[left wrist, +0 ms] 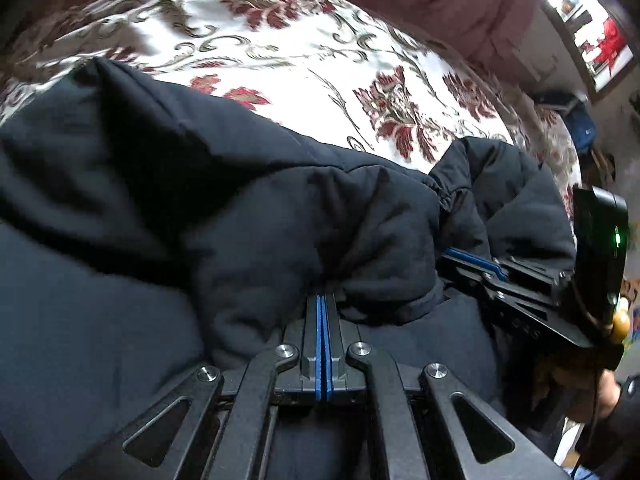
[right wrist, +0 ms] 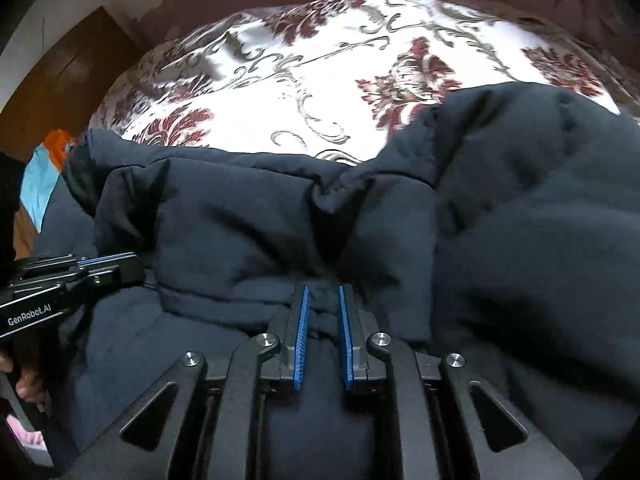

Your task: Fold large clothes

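Folding the dark jacket (left wrist: 248, 208) on the bed (left wrist: 304, 64), your left gripper (left wrist: 322, 304) pinched fabric; right gripper (right wrist: 322, 292) fingers stood slightly spread around a fold. Next likely required releasing and smoothing.

jacket (left wrist: 240, 208) on bedspread (left wrist: 304, 64), left claw (left wrist: 322, 300) left of right claw (right wrist: 323, 292)

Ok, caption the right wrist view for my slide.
Right claw parted around a fold of dark padded jacket on a floral bedspread.

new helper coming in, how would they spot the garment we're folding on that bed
Find the bed with the white bedspread patterned in dark red flowers. On its near side lies a dark navy padded jacket, bulky and puffy, the only plain dark thing on that bright floral cloth.
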A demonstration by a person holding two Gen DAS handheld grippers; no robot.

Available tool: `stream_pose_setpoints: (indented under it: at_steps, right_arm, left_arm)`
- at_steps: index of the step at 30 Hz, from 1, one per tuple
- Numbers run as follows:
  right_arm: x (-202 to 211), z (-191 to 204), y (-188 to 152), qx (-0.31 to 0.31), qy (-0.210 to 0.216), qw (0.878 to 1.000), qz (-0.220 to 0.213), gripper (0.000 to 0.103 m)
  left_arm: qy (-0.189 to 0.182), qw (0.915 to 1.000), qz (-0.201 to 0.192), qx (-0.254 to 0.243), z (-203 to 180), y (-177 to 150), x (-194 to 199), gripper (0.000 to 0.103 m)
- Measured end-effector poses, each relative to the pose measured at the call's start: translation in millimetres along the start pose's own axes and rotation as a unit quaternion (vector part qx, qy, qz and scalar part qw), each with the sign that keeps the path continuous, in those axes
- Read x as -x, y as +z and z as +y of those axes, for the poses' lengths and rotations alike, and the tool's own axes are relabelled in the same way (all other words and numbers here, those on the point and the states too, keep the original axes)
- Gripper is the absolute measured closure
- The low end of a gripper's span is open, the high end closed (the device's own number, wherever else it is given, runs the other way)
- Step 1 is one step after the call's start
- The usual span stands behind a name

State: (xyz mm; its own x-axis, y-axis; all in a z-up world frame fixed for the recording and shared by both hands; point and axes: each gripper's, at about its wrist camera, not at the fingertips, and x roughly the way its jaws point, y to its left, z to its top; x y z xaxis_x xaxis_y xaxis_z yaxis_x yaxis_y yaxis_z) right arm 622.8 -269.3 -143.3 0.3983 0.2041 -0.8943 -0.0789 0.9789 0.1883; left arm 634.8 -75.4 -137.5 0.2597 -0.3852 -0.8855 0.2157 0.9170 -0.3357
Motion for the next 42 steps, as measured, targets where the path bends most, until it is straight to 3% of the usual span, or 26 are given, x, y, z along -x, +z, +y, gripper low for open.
stream_pose_setpoints:
  at_steps: [3, 5, 10, 13, 14, 15, 17, 18, 19, 20, 21, 27, 31, 38, 42]
  right_arm:
    - [10.0, 1.6, -3.1, 0.001, -0.007, 1.0, -0.003, 0.072]
    - [18.6, 7.1, -4.9, 0.009, -0.017, 1.0, -0.01, 0.052]
    - [41.1, 6.2, -12.8, 0.015, -0.04, 0.999, -0.023, 0.027]
    - [59.9, 1.1, -21.5, 0.021, -0.051, 0.998, -0.036, 0.026]
    - [66.6, 0.6, -23.5, 0.025, -0.057, 0.997, -0.041, 0.026]
    - [72.3, 0.1, -25.1, 0.027, -0.058, 0.997, -0.044, 0.026]
    - [86.6, -0.6, -29.4, 0.025, -0.059, 0.996, -0.053, 0.024]
    - [93.9, -1.0, -32.5, 0.02, -0.059, 0.996, -0.06, 0.02]
    - [99.3, -1.5, -36.2, 0.013, -0.06, 0.996, -0.066, 0.008]
    - [105.5, -3.2, -41.2, 0.0, -0.06, 0.995, -0.074, 0.002]
    - [109.2, -4.2, -46.8, -0.01, -0.059, 0.995, -0.08, 0.002]
    - [132.7, -1.1, -85.0, -0.049, -0.053, 0.991, -0.11, 0.002]
    - [158.0, 5.2, -107.3, -0.033, -0.057, 0.989, -0.131, 0.002]
    - [202.6, 11.4, -140.7, -0.02, -0.037, 0.988, -0.152, 0.002]
    - [222.7, 16.2, -163.5, 0.001, -0.039, 0.985, -0.169, 0.002]
  left_arm:
    - [0.017, 0.9998, -0.006, -0.007, -8.3, -6.9, 8.0, 0.099]
    - [0.025, 0.9996, -0.009, -0.011, -13.8, -11.0, 13.2, 0.099]
    - [0.039, 0.9991, -0.017, -0.008, -20.3, -19.4, 29.5, 0.09]
    - [0.045, 0.9986, -0.027, 0.004, -21.4, -27.2, 42.4, 0.073]
    - [0.045, 0.9985, -0.031, 0.006, -22.0, -28.9, 45.1, 0.062]
    - [0.046, 0.9982, -0.037, 0.01, -22.5, -31.4, 49.4, 0.043]
    - [0.046, 0.997, -0.058, 0.021, -23.3, -37.0, 60.0, 0.028]
    - [0.046, 0.9964, -0.066, 0.025, -24.5, -38.5, 64.0, 0.026]
    - [0.047, 0.9959, -0.072, 0.03, -25.3, -39.9, 67.7, 0.024]
    - [0.045, 0.9958, -0.073, 0.032, -26.2, -41.8, 70.7, 0.017]
    - [0.045, 0.9959, -0.073, 0.028, -28.3, -44.4, 73.1, 0.009]
    - [0.075, 0.9912, -0.109, -0.01, -42.5, -67.5, 94.4, 0.002]
    - [0.081, 0.9876, -0.134, -0.012, -47.0, -89.1, 113.6, 0.001]
    - [0.052, 0.983, -0.175, 0.022, -47.4, -140.8, 145.3, 0.0]
    - [0.066, 0.9795, -0.189, 0.019, -52.1, -167.3, 156.6, 0.0]
